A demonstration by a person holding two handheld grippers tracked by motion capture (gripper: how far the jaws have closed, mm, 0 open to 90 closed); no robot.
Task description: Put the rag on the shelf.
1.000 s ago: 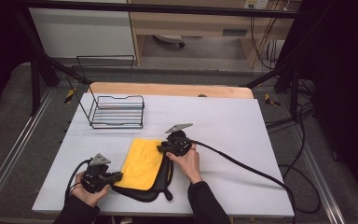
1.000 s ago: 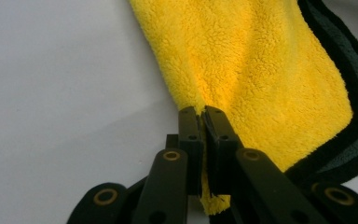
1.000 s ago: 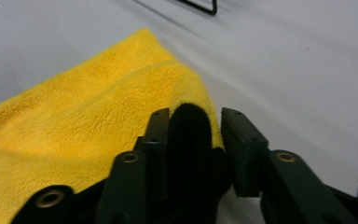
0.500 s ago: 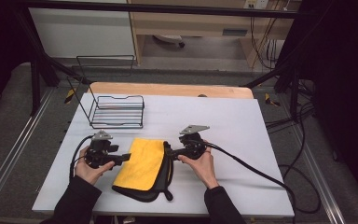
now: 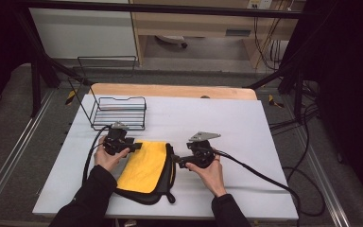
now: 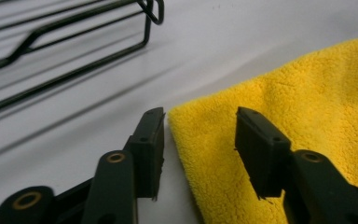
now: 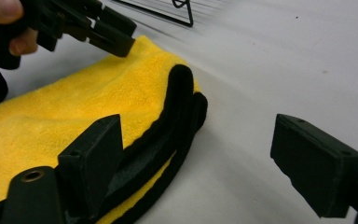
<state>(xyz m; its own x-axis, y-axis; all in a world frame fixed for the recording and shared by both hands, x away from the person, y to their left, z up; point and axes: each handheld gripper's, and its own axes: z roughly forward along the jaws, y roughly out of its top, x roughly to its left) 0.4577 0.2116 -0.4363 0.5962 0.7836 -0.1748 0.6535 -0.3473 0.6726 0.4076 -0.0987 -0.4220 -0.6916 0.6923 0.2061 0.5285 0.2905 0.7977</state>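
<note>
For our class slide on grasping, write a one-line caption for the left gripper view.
Open left gripper straddles the corner of a yellow cloth on the table, beside a wire rack.

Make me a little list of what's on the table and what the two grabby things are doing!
yellow cloth: lies flat on a black pad
black pad: under the cloth, rim showing along its right and near sides
wire rack: stands at the far left of the table, nothing in it
table: white top
left hand-held gripper: open, jaws either side of the cloth's corner
right hand-held gripper: open, at the pad's right edge
grip so far: neither has closed on anything
</note>
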